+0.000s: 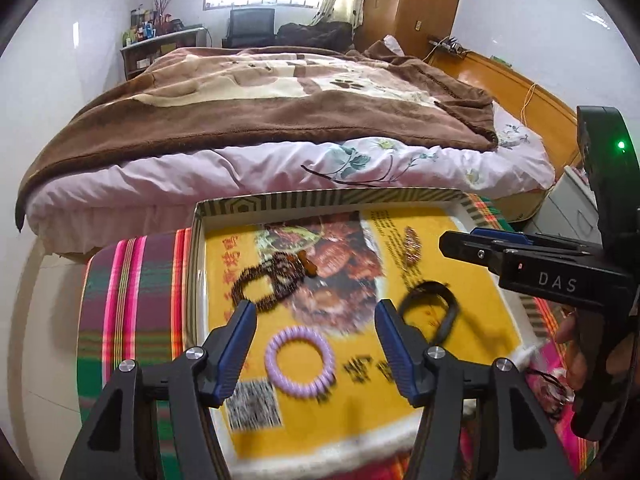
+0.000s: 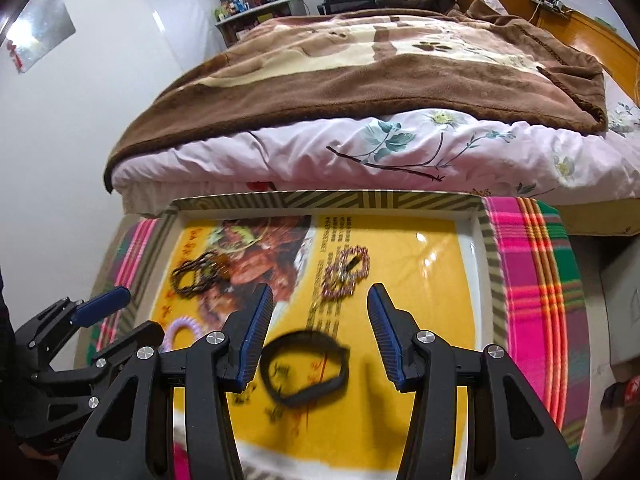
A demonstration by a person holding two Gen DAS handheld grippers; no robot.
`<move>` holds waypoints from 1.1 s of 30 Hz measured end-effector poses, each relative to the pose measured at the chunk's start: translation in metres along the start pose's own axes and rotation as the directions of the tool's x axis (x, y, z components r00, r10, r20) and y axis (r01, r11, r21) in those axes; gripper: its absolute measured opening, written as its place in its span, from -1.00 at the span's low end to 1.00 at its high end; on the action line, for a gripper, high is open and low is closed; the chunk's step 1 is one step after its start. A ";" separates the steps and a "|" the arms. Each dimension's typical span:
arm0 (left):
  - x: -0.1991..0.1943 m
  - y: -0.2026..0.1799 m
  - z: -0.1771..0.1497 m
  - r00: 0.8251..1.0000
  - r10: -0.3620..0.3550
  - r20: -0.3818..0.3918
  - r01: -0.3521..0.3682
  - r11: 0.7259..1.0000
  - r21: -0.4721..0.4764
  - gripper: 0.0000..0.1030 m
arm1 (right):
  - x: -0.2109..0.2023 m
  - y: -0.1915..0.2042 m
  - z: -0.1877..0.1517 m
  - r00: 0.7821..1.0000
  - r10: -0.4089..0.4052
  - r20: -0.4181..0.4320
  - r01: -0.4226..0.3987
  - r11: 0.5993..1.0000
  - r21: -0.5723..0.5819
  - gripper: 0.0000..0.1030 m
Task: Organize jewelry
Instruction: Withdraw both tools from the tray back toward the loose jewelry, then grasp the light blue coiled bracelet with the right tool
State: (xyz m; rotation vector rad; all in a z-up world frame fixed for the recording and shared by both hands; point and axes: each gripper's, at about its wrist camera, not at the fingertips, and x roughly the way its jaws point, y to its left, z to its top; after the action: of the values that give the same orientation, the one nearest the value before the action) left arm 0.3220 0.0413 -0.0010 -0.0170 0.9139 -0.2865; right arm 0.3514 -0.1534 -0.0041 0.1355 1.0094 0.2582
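Left wrist view: left gripper (image 1: 316, 312) fingers spread above the purple coil bracelet (image 1: 300, 361); right gripper (image 2: 320, 300) fingers spread, empty, over the black band (image 2: 305, 366).

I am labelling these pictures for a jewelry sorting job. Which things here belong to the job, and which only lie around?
Belongs to the job:
- purple coil ring
- black band
- dark bead bracelet
- pink bead bracelet
- tray
- left claw, open
- right claw, open

Only lying around:
- bed
- brown blanket
- striped cloth
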 end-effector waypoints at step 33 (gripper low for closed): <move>-0.098 -0.010 -0.164 0.997 -0.071 0.010 0.071 0.991 -0.115 0.41 | -0.067 0.020 -0.198 0.998 -0.021 -0.052 0.013 0.988 -0.155 -0.03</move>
State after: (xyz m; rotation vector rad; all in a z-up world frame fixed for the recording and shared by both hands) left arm 0.1346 0.0744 -0.0239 -0.1567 0.9246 -0.2995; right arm 0.1464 -0.1535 -0.0491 -0.0212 1.0390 0.3245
